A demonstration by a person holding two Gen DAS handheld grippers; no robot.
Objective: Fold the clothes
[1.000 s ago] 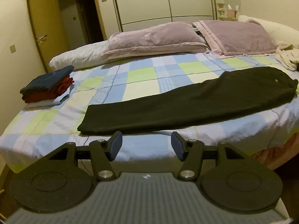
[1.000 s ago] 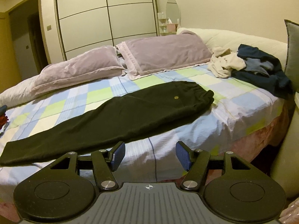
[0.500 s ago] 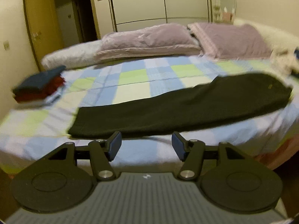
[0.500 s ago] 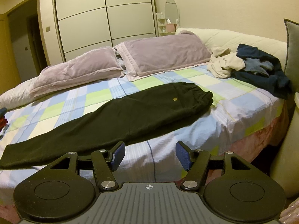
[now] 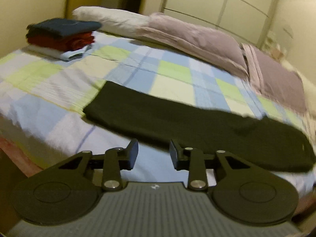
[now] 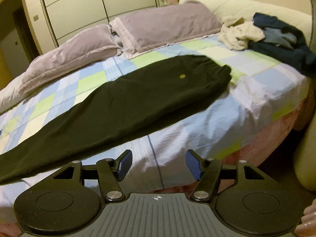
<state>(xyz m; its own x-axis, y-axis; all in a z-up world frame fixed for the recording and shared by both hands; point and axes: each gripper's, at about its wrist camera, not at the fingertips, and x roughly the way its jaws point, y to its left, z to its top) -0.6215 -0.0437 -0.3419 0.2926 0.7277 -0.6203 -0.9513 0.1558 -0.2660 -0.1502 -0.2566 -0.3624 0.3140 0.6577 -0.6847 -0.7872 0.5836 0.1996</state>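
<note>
Black trousers (image 5: 177, 122) lie flat, folded lengthwise, across the checked bedsheet (image 5: 59, 83). In the right wrist view the trousers (image 6: 126, 102) run from the cuffs at left to the waistband at right. My left gripper (image 5: 153, 154) is open and empty, just short of the trousers' near edge, closer to the cuff end. My right gripper (image 6: 157, 165) is open and empty above the bed's front edge, short of the trousers' middle.
A stack of folded clothes (image 5: 61, 35) sits at the bed's far left corner. A pile of unfolded clothes (image 6: 266, 37) lies at the far right. Lilac pillows (image 6: 158, 27) line the head of the bed. A cushioned headboard (image 6: 246, 7) curves behind.
My left gripper has swung left, tilted and come closer to the trousers' cuff end. My right gripper has tilted and moved slightly nearer the bed. Both stay open.
</note>
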